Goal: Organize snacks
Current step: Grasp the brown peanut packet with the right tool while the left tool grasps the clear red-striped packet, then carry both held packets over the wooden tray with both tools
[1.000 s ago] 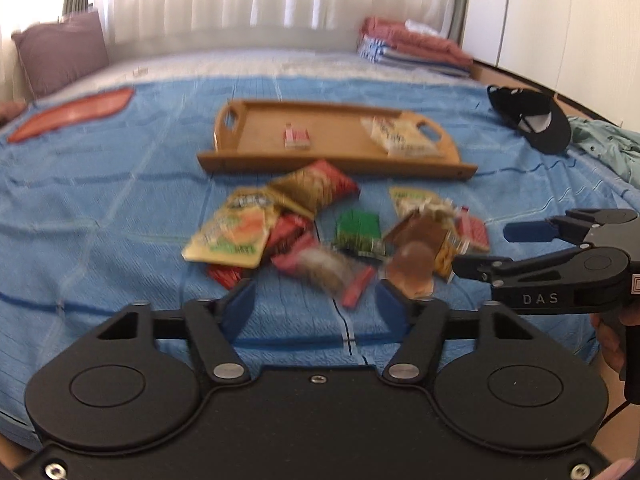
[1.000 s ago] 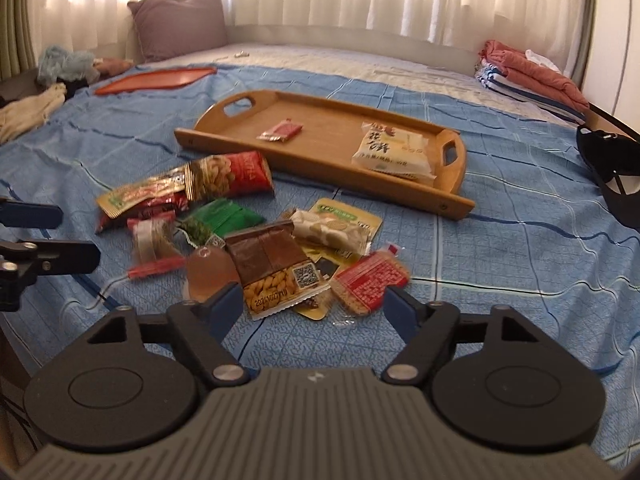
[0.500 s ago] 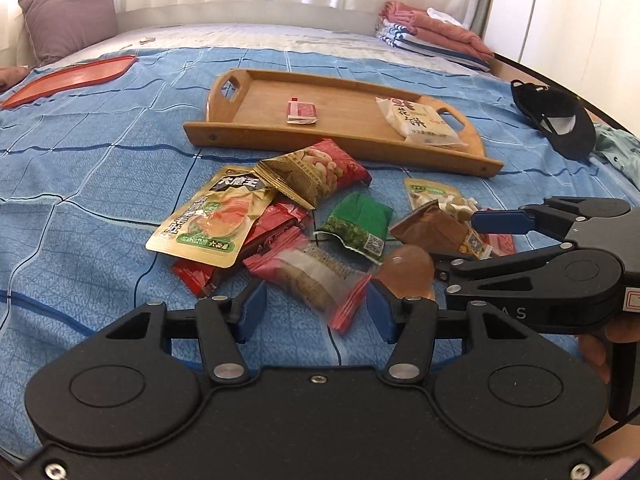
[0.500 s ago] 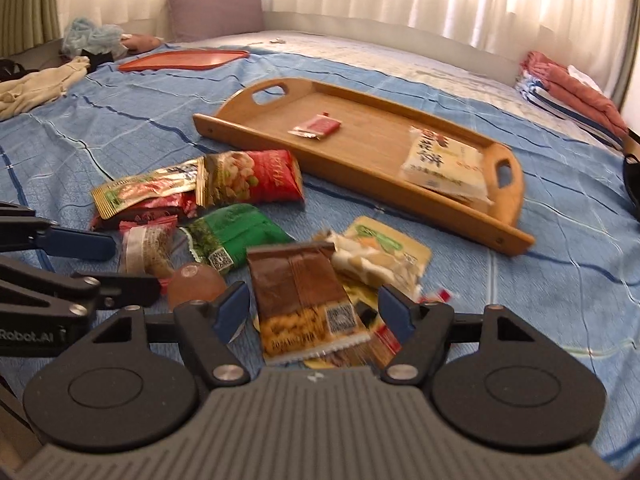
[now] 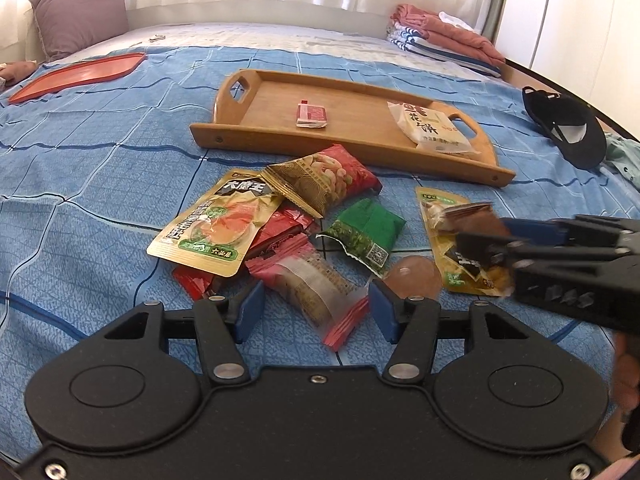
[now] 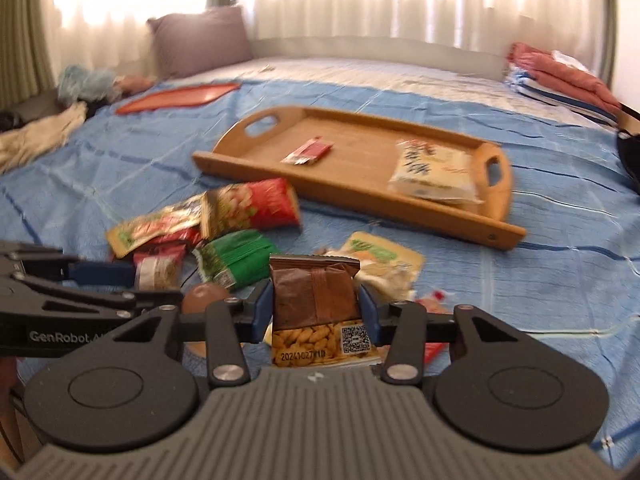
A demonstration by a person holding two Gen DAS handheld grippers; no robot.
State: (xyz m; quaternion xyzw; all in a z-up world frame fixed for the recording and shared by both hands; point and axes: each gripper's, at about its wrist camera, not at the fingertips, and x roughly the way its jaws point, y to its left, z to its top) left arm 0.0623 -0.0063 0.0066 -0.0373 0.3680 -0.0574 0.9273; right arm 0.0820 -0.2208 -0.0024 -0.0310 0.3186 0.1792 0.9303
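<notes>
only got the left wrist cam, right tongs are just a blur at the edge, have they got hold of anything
observer: Yes. In the right wrist view the right tongs are shut on a brown peanut packet. The jaws have just been closing, and both pads now press its sides.
operator: which face of the packet is up
observer: The back. A QR code and a printed date show at the near end.
operator: anything off the left side of the bed i'm missing
observer: A heap of pale cloth lies at the left edge.
</notes>
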